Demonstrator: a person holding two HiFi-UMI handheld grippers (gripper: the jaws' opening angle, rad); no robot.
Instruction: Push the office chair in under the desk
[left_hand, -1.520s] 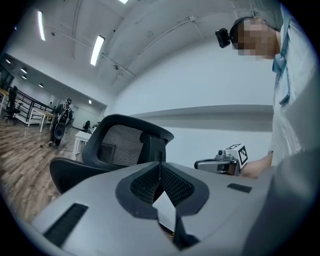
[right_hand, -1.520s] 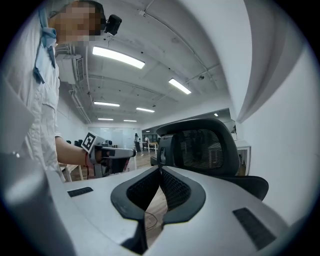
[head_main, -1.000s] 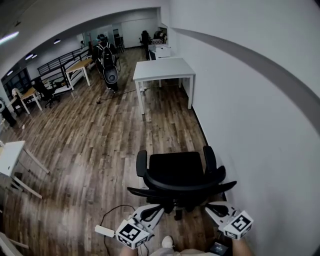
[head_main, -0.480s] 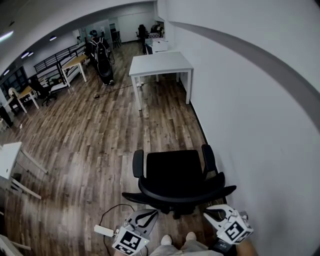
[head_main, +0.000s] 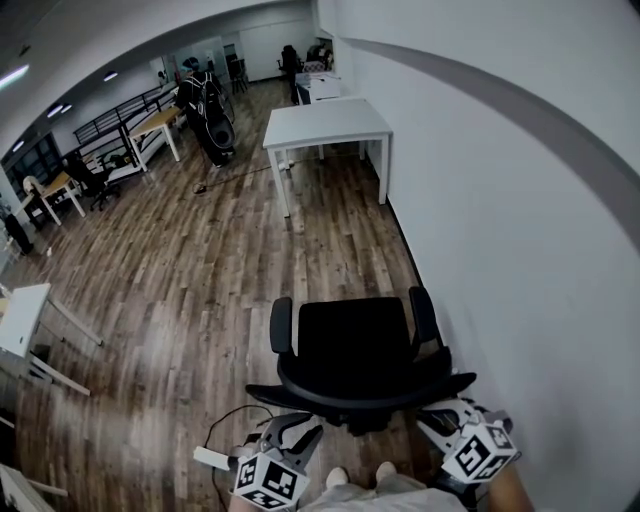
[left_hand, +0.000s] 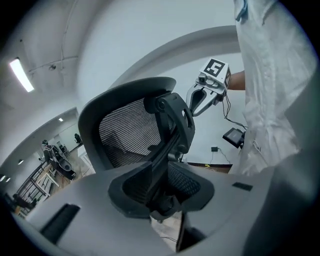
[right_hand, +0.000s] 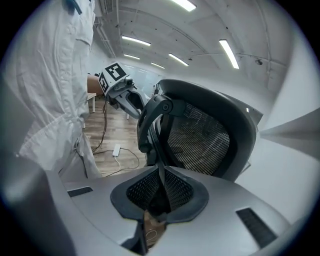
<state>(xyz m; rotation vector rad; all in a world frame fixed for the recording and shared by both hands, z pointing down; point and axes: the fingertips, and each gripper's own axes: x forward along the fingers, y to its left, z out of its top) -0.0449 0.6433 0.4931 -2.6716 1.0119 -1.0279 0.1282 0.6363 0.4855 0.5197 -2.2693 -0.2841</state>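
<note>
**Office chair stands well short of the desk, a gripper behind each end of its backrest**

At the left edge of the head view a small white table (head_main: 22, 318) stands on the wood-plank floor (head_main: 190, 270). Lower down, a white power strip (head_main: 209, 459) lies on the planks with a dark cable looping off it.

Just right of the strip, the left gripper (head_main: 303, 425) points up-frame at the rear of the chair. Its jaws have just been opening and now stand a little apart. In the left gripper view the chair's black rear strut (left_hand: 167, 150) lines up with the gap. The pads are not pressing on it, and I cannot tell whether it actually sits between them.

The black office chair (head_main: 352, 340) sits in the lower middle of the head view, on the floor. Its curved backrest (head_main: 375, 388) is toward the person and its seat faces away, toward the white desk (head_main: 325, 122). That desk stands near the top of the frame beside the wall, well apart from the chair, with bare planks between them. The tips of the person's shoes (head_main: 336, 480) show at the bottom edge, between the two grippers.

Behind the right end of the backrest, the right gripper (head_main: 437, 418) also points at the chair's rear. The right gripper view shows its two pads closed against each other, meeting in a thin seam. Whether it touches the chair I cannot tell. Furthest right, the white wall (head_main: 520, 220) runs just beside the chair.
</note>
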